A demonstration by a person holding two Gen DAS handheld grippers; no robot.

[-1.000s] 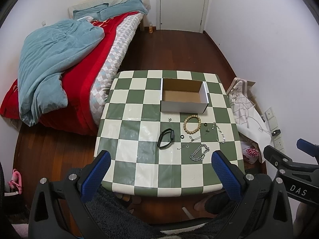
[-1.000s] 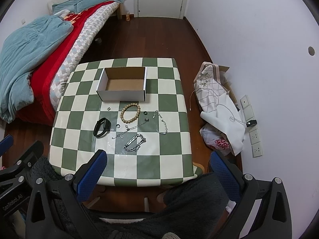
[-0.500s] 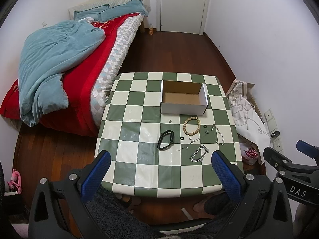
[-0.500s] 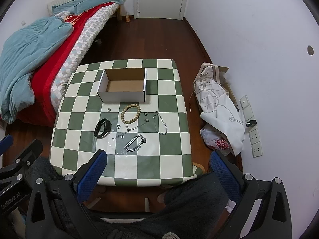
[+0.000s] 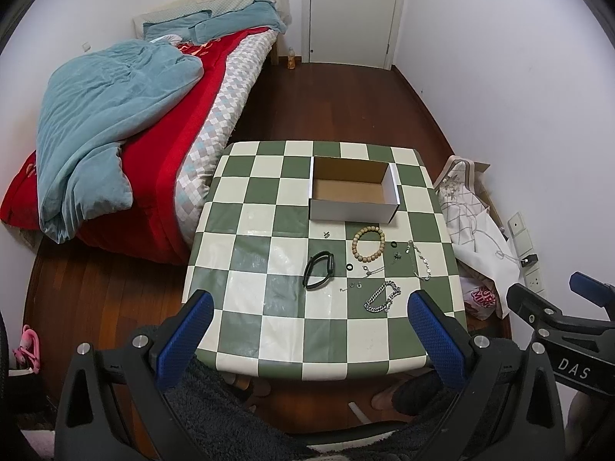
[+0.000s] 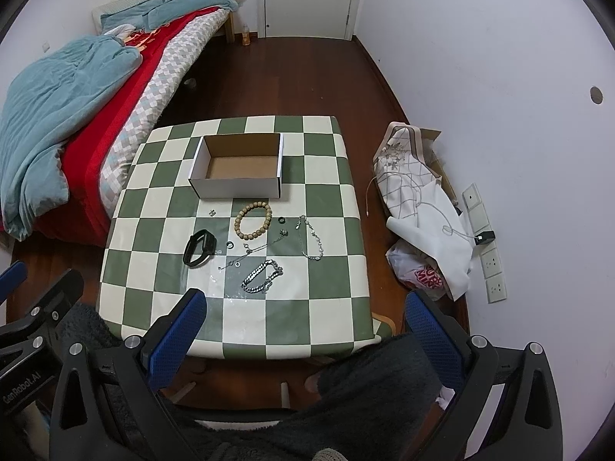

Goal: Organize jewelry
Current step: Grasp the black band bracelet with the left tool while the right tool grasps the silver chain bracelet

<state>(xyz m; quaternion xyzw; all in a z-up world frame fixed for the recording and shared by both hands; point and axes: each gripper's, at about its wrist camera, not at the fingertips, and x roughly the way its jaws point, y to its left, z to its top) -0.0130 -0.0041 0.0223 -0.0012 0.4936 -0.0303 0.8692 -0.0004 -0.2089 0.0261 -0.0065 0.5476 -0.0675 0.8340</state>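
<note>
An open white cardboard box [image 5: 353,189] [image 6: 238,171] stands empty on the green-and-white checked table [image 5: 269,319] [image 6: 330,307]. In front of it lie a wooden bead bracelet [image 5: 368,244] [image 6: 253,220], a black band [image 5: 318,274] [image 6: 199,247], a heavy silver chain [image 5: 383,296] [image 6: 262,276], a thin silver chain [image 5: 419,260] [image 6: 312,237] and several small rings and earrings. My left gripper [image 5: 307,319] and right gripper [image 6: 303,317] are both open and empty, held high above the table's near edge.
A bed with a red cover and blue blanket [image 5: 115,115] stands left of the table. Bags and a white cloth [image 6: 423,211] lie on the floor by the right wall. A closed door [image 5: 351,11] is at the back. My right gripper shows in the left wrist view [image 5: 557,319].
Both grippers have risen and pulled back a little, so the table looks smaller and farther. Nothing on the table has moved.
</note>
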